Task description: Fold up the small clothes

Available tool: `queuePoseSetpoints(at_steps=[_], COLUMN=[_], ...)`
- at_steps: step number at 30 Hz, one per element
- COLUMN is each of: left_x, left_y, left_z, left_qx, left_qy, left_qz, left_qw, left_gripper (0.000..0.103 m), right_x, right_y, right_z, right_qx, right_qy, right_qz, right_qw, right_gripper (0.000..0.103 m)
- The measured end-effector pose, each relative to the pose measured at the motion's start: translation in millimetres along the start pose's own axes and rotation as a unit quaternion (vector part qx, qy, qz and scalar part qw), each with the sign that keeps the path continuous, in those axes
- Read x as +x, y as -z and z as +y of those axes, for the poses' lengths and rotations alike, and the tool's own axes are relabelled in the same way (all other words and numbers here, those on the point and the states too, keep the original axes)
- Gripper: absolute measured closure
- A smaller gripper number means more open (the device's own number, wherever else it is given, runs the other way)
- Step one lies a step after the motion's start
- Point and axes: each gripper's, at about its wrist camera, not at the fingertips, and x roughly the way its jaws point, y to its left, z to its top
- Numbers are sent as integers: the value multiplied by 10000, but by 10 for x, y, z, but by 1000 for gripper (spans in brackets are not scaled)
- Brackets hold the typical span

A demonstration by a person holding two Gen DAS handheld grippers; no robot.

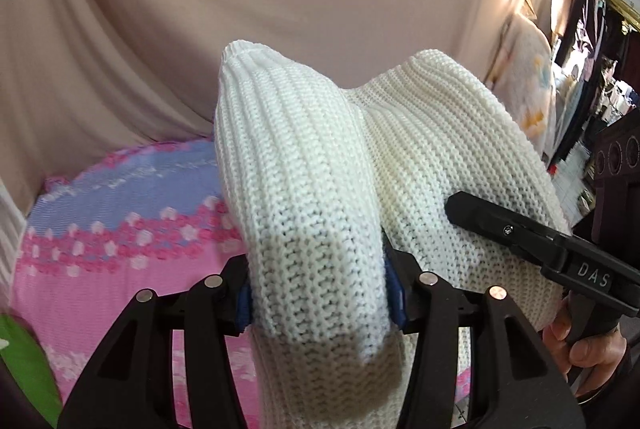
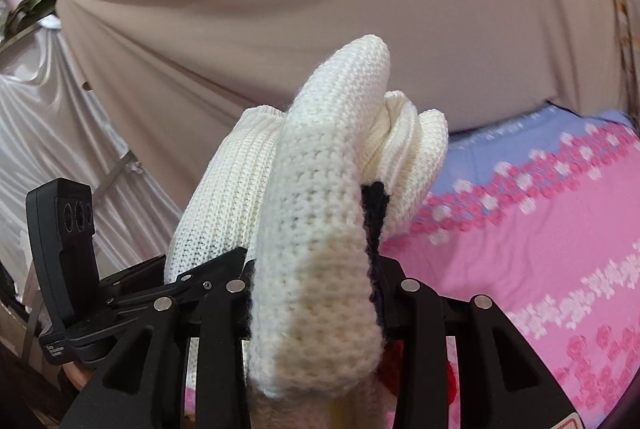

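Knitwear fills both views: a white ribbed sweater (image 1: pixel 304 189) is pinched in the left hand-held gripper (image 1: pixel 318 289), and another bunched fold of it (image 2: pixel 320 249) in the right hand-held gripper (image 2: pixel 316 293), raised above a pink and blue floral bedspread (image 1: pixel 120 229). Beige draped cloth (image 2: pixel 280 9) hangs behind. The sweater blocks most of the bed. Hanging garments (image 1: pixel 580 29) stand at far right.
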Motion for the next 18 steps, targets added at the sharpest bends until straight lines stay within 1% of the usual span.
queuePoseSetpoints(at_steps=[3, 5, 6, 7, 8, 9, 10, 11, 12, 13, 14, 15, 16, 17, 18], left_x=[-160, -202, -169, -110, -38, 77, 208, 313, 522, 686, 769, 813, 799, 739, 716], left_y=[-51, -14, 14, 76, 154, 288, 447, 585, 836, 1050, 1205, 1402, 1515, 1629, 1669], left_z=[386, 697, 821, 967, 1101, 1252, 1387, 1497, 1662, 1793, 1885, 1997, 2056, 2109, 2116], left_qx=[-122, -247, -276, -328, -400, -446, -445, -475, -550, -684, -837, -1061, -1235, -1485, -1576], left_qy=[-96, -205, -259, -363, -477, -595, -700, -766, -933, -1178, -1274, -1328, -1327, -1267, -1247], left_qz=[-118, -156, -143, -87, -31, 8, 27, 72, 336, 668, 871, 1063, 1116, 1070, 1046], left_qw=[9998, 9994, 9992, 9988, 9981, 9972, 9966, 9959, 9935, 9884, 9845, 9797, 9771, 9749, 9740], left_gripper=[53, 50, 47, 43, 33, 27, 17, 16, 16, 18, 23, 24, 24, 24, 23], right_x=[187, 367, 486, 565, 734, 919, 1061, 1275, 1468, 1598, 1764, 1808, 1806, 1741, 1683], right_y=[-49, -40, -19, 0, 55, 130, 205, 347, 508, 634, 856, 967, 1086, 1208, 1284], right_z=[298, 499, 580, 609, 641, 629, 597, 522, 423, 337, 156, 65, -26, -72, -73], right_qx=[-182, -293, -359, -388, -406, -397, -404, -444, -461, -451, -246, -54, 177, 400, 444], right_qy=[-202, -340, -376, -391, -431, -477, -469, -367, -126, 117, 476, 588, 625, 541, 479], right_qz=[-31, 12, 34, 54, 136, 246, 308, 430, 580, 718, 1042, 1217, 1360, 1394, 1397], right_qw=[9996, 9990, 9986, 9985, 9981, 9978, 9976, 9974, 9972, 9963, 9931, 9908, 9886, 9879, 9880], right_gripper=[68, 67, 66, 64, 59, 57, 53, 48, 47, 47, 47, 47, 46, 46, 46])
